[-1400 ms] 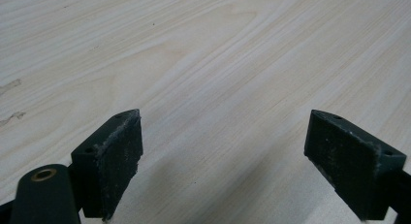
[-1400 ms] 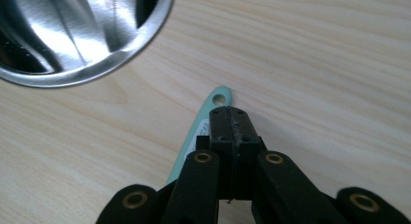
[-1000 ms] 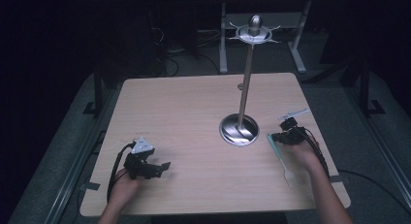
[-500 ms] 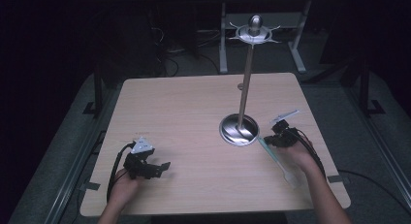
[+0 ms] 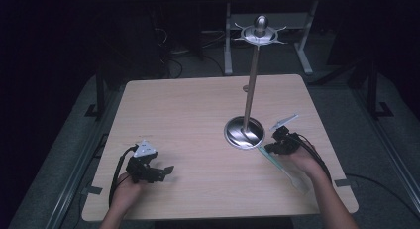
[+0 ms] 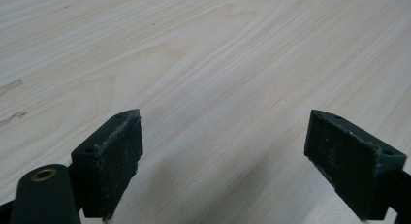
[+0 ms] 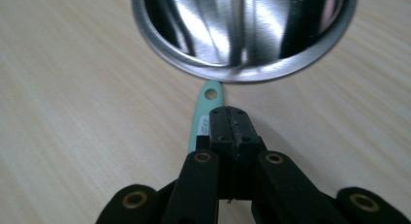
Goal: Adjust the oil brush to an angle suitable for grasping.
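Right gripper view: right claw clamps mint spatula beside stand base.

We recorded a light wooden table at frame centre, on grey floor. Dark, unlit room behind; a pale metal frame and tangled cables stood at upper centre.

The right gripper hides most of the mint spatula's handle; the steel base is cut off by the top edge.
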### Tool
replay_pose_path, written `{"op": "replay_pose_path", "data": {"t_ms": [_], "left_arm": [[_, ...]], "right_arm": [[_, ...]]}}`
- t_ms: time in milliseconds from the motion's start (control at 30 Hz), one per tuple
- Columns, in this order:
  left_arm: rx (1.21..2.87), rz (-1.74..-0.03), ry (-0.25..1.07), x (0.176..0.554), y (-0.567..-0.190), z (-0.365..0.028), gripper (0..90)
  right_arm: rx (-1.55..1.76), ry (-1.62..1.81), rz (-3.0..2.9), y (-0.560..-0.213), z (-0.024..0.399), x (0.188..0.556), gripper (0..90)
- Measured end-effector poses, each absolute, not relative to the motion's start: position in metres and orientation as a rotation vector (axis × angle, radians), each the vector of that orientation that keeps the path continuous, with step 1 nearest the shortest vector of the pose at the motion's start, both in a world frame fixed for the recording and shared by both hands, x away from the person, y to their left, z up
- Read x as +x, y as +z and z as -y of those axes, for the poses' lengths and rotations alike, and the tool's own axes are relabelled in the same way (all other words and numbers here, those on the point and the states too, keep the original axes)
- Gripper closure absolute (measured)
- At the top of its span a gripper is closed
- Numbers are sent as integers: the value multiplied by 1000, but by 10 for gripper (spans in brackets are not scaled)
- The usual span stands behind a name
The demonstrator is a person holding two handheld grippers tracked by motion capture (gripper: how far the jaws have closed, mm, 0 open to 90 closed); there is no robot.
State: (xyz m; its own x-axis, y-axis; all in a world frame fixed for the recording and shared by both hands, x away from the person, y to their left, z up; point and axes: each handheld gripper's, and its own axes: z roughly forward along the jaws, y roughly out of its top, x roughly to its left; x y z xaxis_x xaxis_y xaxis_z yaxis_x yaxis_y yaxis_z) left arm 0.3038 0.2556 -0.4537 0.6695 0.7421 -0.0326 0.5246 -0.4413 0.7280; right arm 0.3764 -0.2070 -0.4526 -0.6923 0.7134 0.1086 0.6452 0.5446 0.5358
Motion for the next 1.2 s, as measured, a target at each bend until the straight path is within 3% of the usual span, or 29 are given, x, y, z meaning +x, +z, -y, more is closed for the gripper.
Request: {"op": "replay_pose_path", "data": {"t_ms": [200, 433, 667, 1200], "left_arm": [[2150, -971, 375, 303, -453, -255, 133], [2154, -971, 374, 303, -454, -254, 133], [2150, -977, 372, 303, -455, -254, 133], [2156, -979, 363, 303, -455, -252, 133]], "right_arm": [[1190, 826, -2652, -449, 205, 375, 898], [1306, 746, -2661, -435, 208, 370, 772], [1322, 606, -2731, -430, 200, 366, 707], [1335, 369, -2841, -436, 183, 376, 713]]}}
